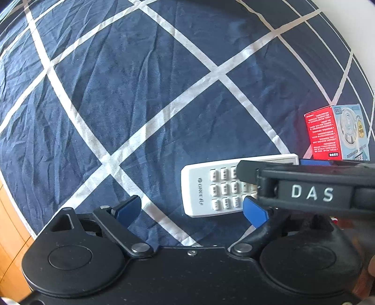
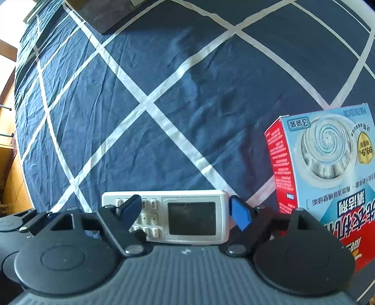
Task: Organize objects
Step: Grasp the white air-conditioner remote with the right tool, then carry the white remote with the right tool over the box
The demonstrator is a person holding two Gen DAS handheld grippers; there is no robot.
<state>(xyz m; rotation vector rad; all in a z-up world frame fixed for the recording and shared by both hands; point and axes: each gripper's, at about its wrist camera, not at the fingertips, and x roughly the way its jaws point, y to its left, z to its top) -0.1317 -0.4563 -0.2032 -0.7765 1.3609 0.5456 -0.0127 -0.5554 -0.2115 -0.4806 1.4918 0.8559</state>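
A white remote control (image 1: 211, 187) lies flat on the navy bedspread, keys up. My left gripper (image 1: 192, 212) hangs open above its key end, and its right pad (image 1: 255, 213) is close to the remote's near edge. My right gripper (image 2: 185, 213) points down over the display end of the remote (image 2: 192, 218). Its left finger (image 2: 131, 211) is over the keys and its blue right pad (image 2: 239, 215) stands just off the remote's end. The jaws stand apart and do not clamp it. A red and light-blue cleaner box (image 2: 328, 176) stands upright to the right.
The bedspread (image 1: 140, 105) is navy with a white lattice and fills most of both views. The same box (image 1: 337, 133) stands near the bed's right edge. A dark grey slab (image 2: 100, 16) lies at the far end. Wooden floor (image 1: 9, 234) shows past the left edge.
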